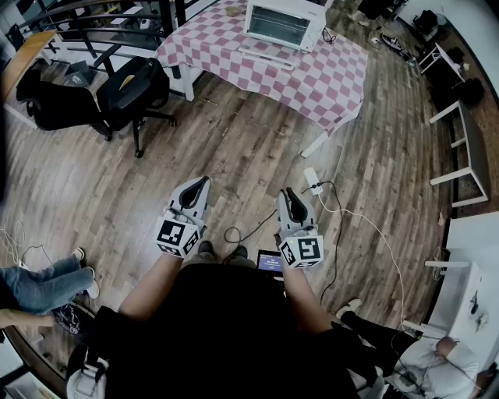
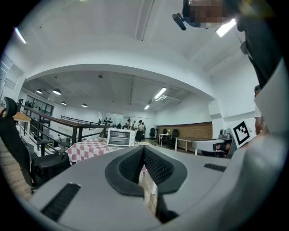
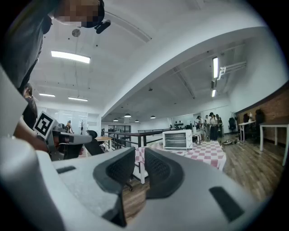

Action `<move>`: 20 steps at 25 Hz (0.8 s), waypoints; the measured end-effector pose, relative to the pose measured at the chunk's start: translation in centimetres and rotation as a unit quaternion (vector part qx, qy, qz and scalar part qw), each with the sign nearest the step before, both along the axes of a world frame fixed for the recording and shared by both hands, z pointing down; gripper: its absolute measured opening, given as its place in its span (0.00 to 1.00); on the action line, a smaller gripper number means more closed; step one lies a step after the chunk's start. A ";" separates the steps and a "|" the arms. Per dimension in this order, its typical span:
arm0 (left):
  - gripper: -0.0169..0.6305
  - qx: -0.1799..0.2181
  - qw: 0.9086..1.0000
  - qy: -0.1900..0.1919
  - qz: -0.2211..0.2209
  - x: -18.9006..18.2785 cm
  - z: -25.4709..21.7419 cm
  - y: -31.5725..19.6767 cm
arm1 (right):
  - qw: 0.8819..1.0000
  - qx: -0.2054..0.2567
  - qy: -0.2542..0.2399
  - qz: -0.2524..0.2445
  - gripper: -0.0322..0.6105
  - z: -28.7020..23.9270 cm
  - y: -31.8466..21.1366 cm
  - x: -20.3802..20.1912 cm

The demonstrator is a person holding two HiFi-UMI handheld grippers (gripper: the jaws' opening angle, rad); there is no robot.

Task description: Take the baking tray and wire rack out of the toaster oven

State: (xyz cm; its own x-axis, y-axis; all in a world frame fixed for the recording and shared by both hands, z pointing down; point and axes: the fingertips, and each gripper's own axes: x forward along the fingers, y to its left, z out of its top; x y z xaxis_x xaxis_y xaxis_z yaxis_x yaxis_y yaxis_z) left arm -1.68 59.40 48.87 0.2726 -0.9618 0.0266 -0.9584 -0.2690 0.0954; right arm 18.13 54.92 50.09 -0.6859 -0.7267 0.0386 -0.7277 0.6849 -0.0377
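— What takes up most of the room?
— A wooden floor point(image 1: 234, 156), and at its far end a table point(image 1: 343, 78) under a pink-and-white checked cloth. A black office chair point(image 1: 129, 90) stands off to the table's left.
— And the toaster oven?
— The toaster oven point(image 1: 284, 23), a white one, sits on the table with its door towards the person. Thin bars show behind the glass, perhaps the wire rack point(image 3: 177, 140). I cannot make out the baking tray.
— The tongs?
— Both are held level, well short of the table. The left tongs point(image 1: 204, 181) have their tips together on nothing. The right tongs point(image 1: 290, 192) stand slightly apart, empty. A white power strip point(image 1: 312, 179) lies on the floor just beyond them
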 end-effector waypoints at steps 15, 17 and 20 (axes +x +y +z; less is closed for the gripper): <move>0.02 0.004 1.000 0.000 0.004 0.6 -0.3 -1.3 | 0.999 0.001 -0.032 -0.014 0.16 -0.7 -0.9 0.6; 0.02 0.002 1.000 0.000 0.004 0.8 -0.3 -1.5 | 0.999 0.001 -0.040 -0.025 0.16 -0.8 -1.0 0.8; 0.02 0.002 1.000 0.001 0.002 1.5 -0.3 -2.1 | 0.999 0.004 -0.038 -0.036 0.18 -0.7 -1.4 1.4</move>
